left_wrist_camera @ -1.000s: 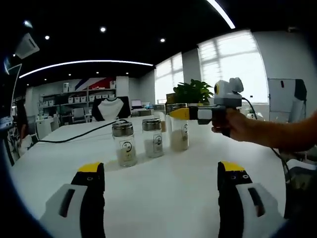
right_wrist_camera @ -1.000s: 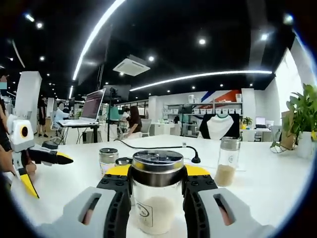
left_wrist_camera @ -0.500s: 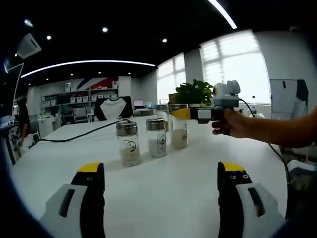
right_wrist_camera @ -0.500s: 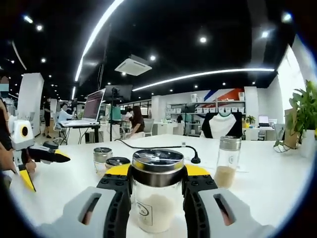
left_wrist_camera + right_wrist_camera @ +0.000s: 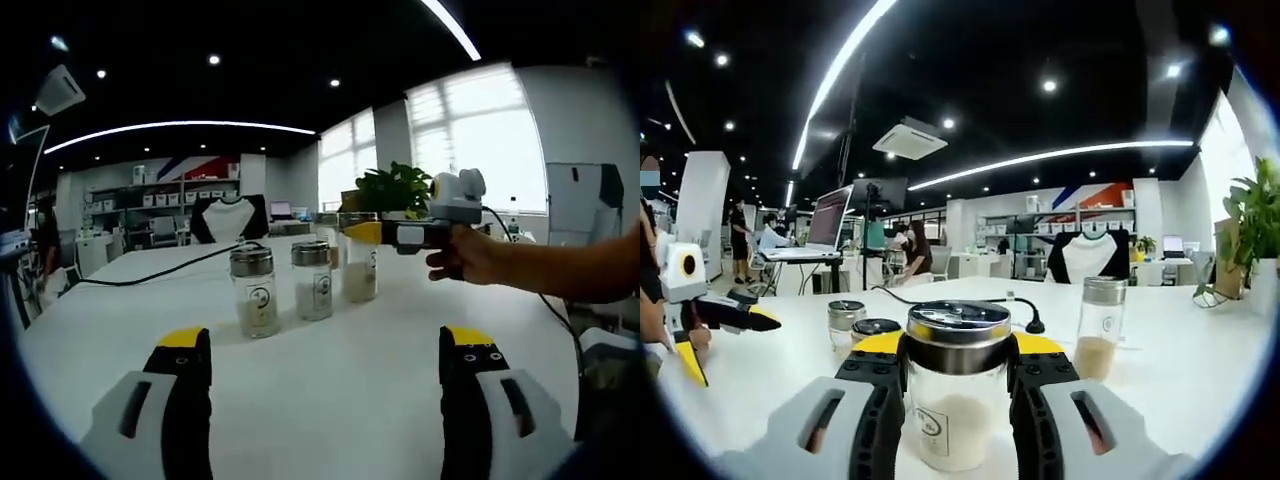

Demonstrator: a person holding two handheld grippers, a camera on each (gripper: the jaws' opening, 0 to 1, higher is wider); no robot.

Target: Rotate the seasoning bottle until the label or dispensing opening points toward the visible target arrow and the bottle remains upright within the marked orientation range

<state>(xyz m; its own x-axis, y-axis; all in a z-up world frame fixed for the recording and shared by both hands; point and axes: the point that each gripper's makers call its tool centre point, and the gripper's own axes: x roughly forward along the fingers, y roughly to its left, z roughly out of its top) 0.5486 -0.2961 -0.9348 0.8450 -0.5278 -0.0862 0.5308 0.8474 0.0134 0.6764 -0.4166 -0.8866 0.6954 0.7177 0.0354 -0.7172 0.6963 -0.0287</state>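
No arrow or marked range can be made out on the white table (image 5: 330, 380). Labels on the bottles are too small to read.

Left gripper view, left to right: black cable (image 5: 160, 272) snakes across the table; left gripper (image 5: 322, 345) low in frame w/ jaws spread wide, nothing between them. Beyond it 3 glass bottles in a loose row: left bottle (image 5: 253, 291), middle bottle (image 5: 312, 280), then the seasoning bottle (image 5: 359, 262), upright on the table, its upper part partly covered by the right gripper (image 5: 372, 232). A 4th jar behind them is mostly hidden. Plant (image 5: 396, 189) behind; a person's hand (image 5: 466, 257) and forearm come in from the right.

Right gripper view, left to right: left gripper (image 5: 735, 318) at far left edge, partly cut off. 2 small jars (image 5: 846, 323) behind, the nearer one half hidden. Seasoning bottle (image 5: 956, 385) centre, upright, clamped between the right gripper's (image 5: 956, 352) jaws at the cap/shoulder, bottom cut off by the frame. Tall bottle (image 5: 1101, 326) w/ tan contents stands apart to the right. Laptop (image 5: 823, 224) and desks in bkgd.
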